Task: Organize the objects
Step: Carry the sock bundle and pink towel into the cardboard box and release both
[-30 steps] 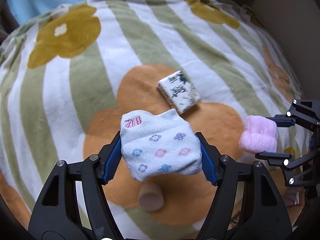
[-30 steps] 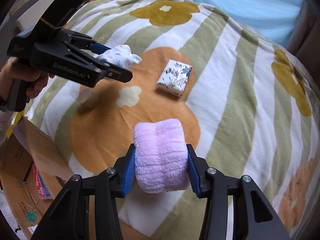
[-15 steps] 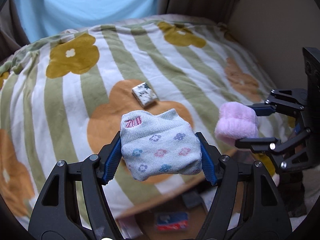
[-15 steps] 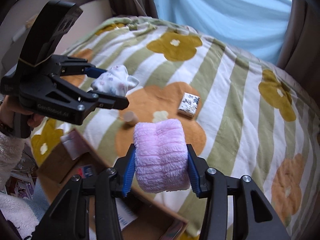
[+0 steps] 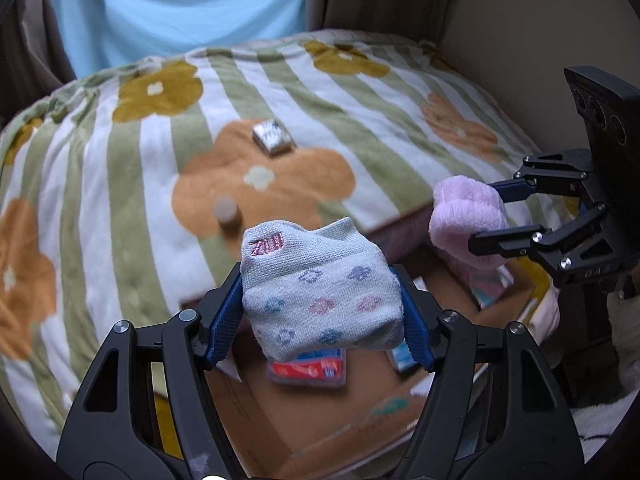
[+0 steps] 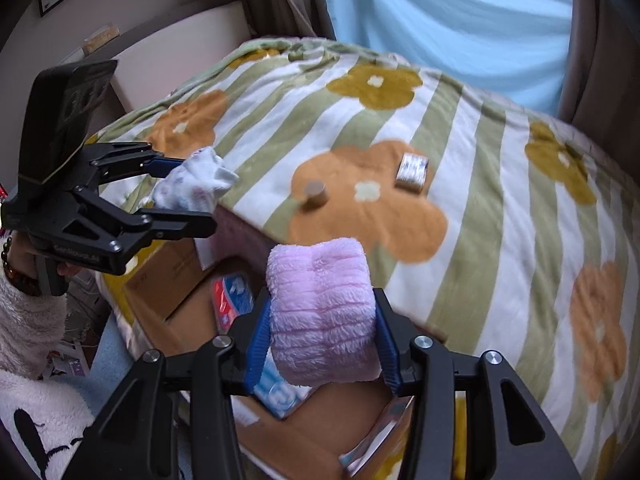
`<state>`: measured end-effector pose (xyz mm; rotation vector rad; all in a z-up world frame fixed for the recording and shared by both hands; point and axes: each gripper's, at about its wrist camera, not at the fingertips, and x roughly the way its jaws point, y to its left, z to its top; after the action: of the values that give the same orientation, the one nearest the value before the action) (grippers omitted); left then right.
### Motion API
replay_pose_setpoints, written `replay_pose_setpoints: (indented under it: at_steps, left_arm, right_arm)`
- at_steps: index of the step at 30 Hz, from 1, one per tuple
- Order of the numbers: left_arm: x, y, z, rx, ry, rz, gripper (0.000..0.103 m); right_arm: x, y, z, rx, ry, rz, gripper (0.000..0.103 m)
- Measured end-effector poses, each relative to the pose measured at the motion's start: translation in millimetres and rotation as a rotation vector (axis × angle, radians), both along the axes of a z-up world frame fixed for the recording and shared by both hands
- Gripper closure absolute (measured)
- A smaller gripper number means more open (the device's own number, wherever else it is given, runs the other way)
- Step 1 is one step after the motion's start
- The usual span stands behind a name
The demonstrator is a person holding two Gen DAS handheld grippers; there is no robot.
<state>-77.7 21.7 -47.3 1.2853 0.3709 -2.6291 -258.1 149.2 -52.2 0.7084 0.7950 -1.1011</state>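
My left gripper (image 5: pixel 320 312) is shut on a folded pale blue sock (image 5: pixel 316 288) with flower dots, held in the air over an open cardboard box (image 5: pixel 304 420). In the right wrist view the same left gripper (image 6: pixel 180 188) and sock (image 6: pixel 196 180) hang at the left. My right gripper (image 6: pixel 322 328) is shut on a rolled pink fluffy sock (image 6: pixel 320 312), also above the cardboard box (image 6: pixel 188 312); in the left wrist view the pink sock (image 5: pixel 466 216) shows at the right. A small patterned box (image 5: pixel 274 138) and a beige cylinder (image 5: pixel 227 212) lie on the blanket.
The flowered striped blanket (image 6: pixel 500 208) covers a bed beyond the box. Inside the box lie a red packet (image 5: pixel 306 368) and blue-and-white packs (image 6: pixel 276 388). A blue curtain (image 6: pixel 440 20) hangs behind the bed. A fluffy white sleeve (image 6: pixel 28 320) is at lower left.
Both grippers pulled back and up from over the blanket with their socks still held. The bed now looks farther off and the open cardboard box has come into view beneath them.
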Motion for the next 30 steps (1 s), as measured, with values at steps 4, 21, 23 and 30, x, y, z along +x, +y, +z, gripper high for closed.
replay_pose_setpoints:
  at_steps: [4,21,23,30]
  left_arm:
    - [12,8,-26,0.026,-0.039,-0.003,0.036]
    - [12,29,-54,0.008,-0.144,-0.066,0.034]
    - [10,32,-54,-0.001,-0.158,-0.083,0.024]
    - [13,33,-53,0.009,-0.174,-0.096,0.0]
  right_arm:
    - [2,14,-22,0.042,0.016,0.001,0.06]
    - [9,22,-43,0.113,0.019,0.036,0.06]
    - [13,21,-44,0.126,0.015,0.049,0.057]
    - [13,22,-46,0.113,0.053,0.045,0.025]
